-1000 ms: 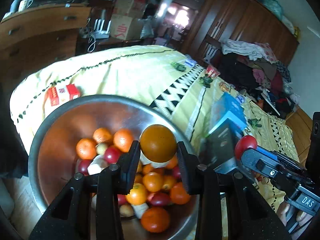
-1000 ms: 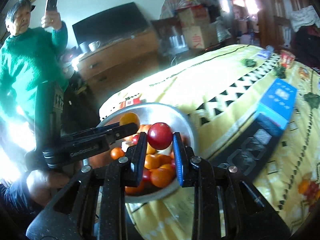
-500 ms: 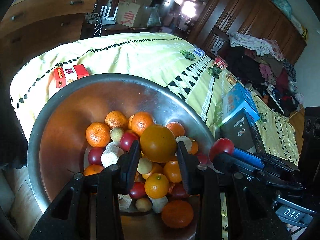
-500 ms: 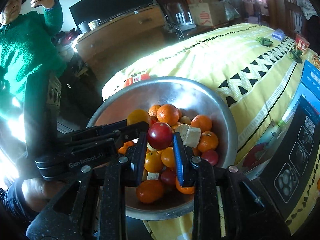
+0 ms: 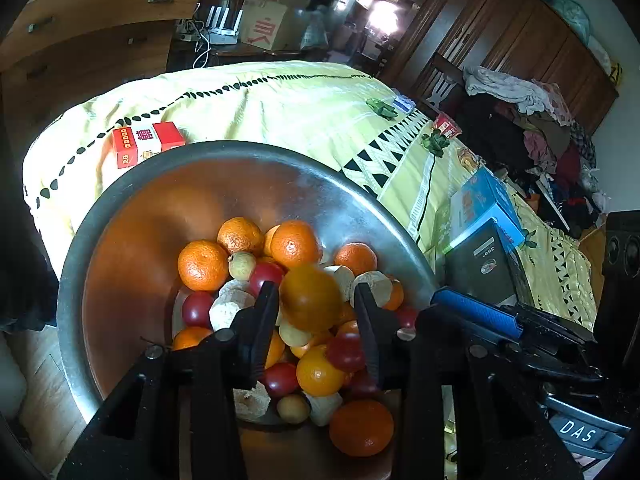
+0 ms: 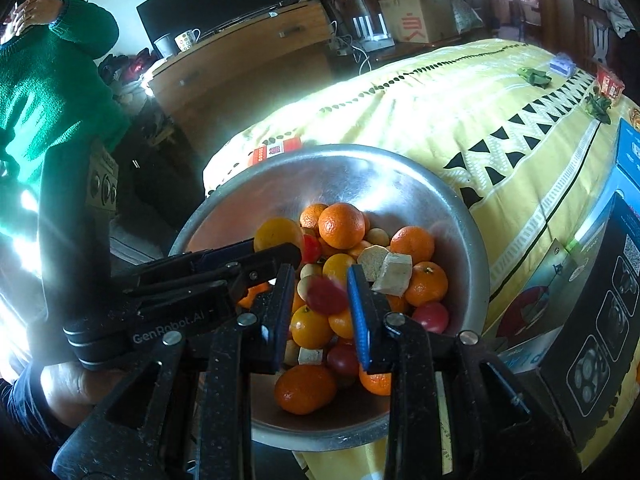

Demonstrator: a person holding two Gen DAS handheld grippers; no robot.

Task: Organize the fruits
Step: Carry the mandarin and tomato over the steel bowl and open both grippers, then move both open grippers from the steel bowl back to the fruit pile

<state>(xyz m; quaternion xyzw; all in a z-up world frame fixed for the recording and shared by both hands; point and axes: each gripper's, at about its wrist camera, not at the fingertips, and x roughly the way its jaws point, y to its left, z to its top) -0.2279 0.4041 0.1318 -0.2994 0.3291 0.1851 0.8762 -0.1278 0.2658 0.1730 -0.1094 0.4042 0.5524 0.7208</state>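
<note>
Fruit lies loose between both parted grippers: orange (image 5: 310,298) in left gripper (image 5: 316,316), red fruit (image 6: 326,295) in right gripper (image 6: 320,304).

Bare bowl wall (image 5: 152,216) (fruit pile (image 5: 288,320) below)

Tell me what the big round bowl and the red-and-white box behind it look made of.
Big round bowl: metal, likely steel or aluminium; brushed silvery wall mirrors the oranges' colour. Red-and-white box: seemingly printed cardboard; sharp folded edges, slightly glossy.
</note>
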